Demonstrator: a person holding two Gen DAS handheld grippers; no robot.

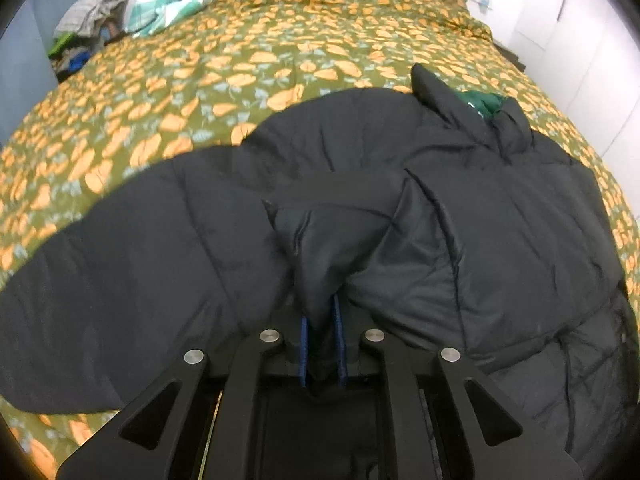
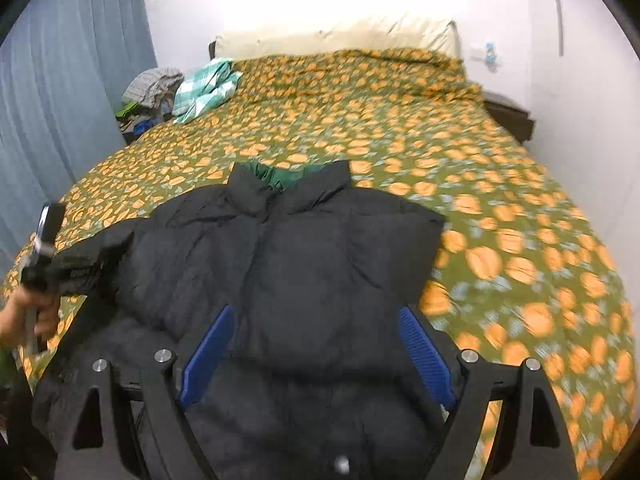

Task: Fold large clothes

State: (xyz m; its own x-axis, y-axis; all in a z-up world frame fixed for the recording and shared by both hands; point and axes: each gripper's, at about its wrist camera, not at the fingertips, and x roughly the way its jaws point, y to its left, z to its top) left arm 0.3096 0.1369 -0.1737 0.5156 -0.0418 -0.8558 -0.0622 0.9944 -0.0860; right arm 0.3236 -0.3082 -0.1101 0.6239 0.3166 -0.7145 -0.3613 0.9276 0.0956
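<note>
While only the right-wrist view caught the curtain [image 2: 60, 60], left gripper [image 1: 321, 344] clamped a black jacket [image 1: 400, 200] fold, right gripper [image 2: 316, 350] spread wide above the jacket's body.

You face a bed [image 2: 360, 128] under a green quilt with orange print, cream pillows [image 2: 340, 36] at the white wall [image 2: 280, 0], blue curtains [image 2: 68, 60] on the left, and a dark nightstand [image 2: 510, 116] at right.
</note>
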